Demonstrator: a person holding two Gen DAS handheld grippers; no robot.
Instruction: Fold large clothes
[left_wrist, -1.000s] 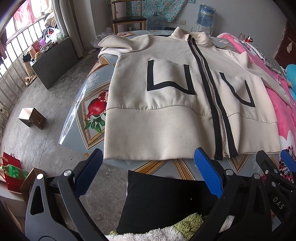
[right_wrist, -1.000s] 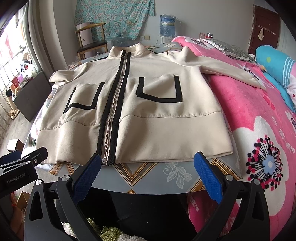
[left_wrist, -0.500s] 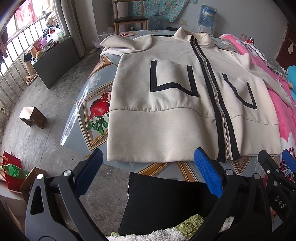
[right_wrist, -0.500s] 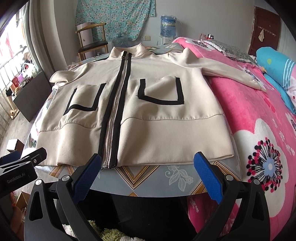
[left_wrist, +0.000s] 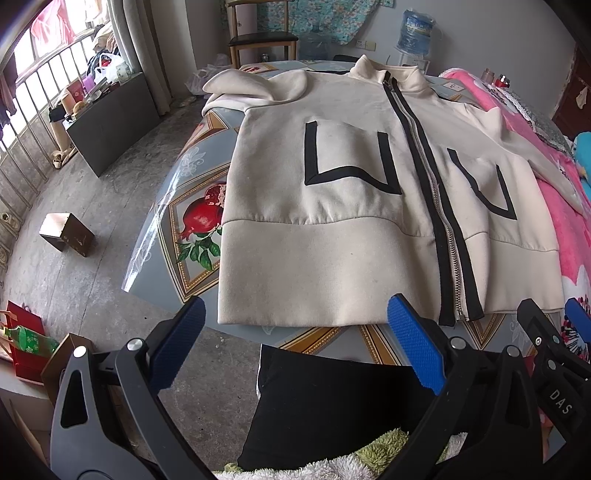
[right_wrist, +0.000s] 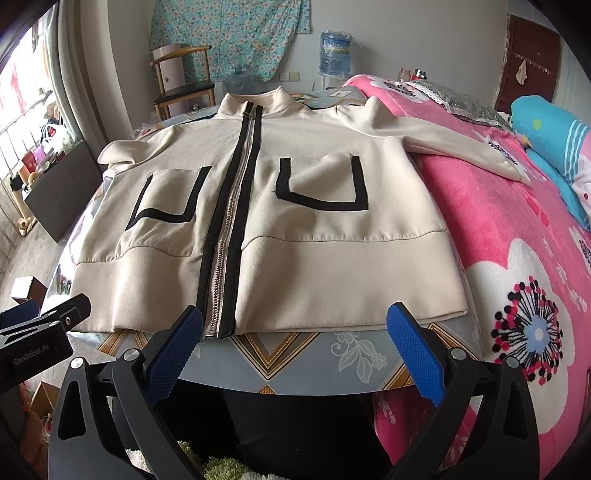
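A cream zip-up jacket (left_wrist: 332, 229) (right_wrist: 314, 229) with black pocket trim lies flat, front up and zipped, on a patterned table (left_wrist: 192, 206) (right_wrist: 295, 354). Its hem runs along the near table edge. One sleeve is bunched at the far left; the other stretches onto the pink bed. My left gripper (left_wrist: 295, 332) hovers open just short of the hem's left half. Over the hem right of the zipper, my right gripper (right_wrist: 295, 332) is likewise open and holds nothing. Each gripper shows at the edge of the other's view.
A bed with a pink flowered blanket (right_wrist: 517, 258) adjoins the table's right side. A wooden chair (left_wrist: 258, 40) and water jug (right_wrist: 334, 51) stand beyond the table. On the concrete floor at left sit a small box (left_wrist: 66, 234) and a dark cabinet (left_wrist: 110, 118). Dark trousers (left_wrist: 332, 406) fill the space below.
Both grippers have edged forward toward the jacket's hem, which now sits lower and larger in both views. Both stay open.
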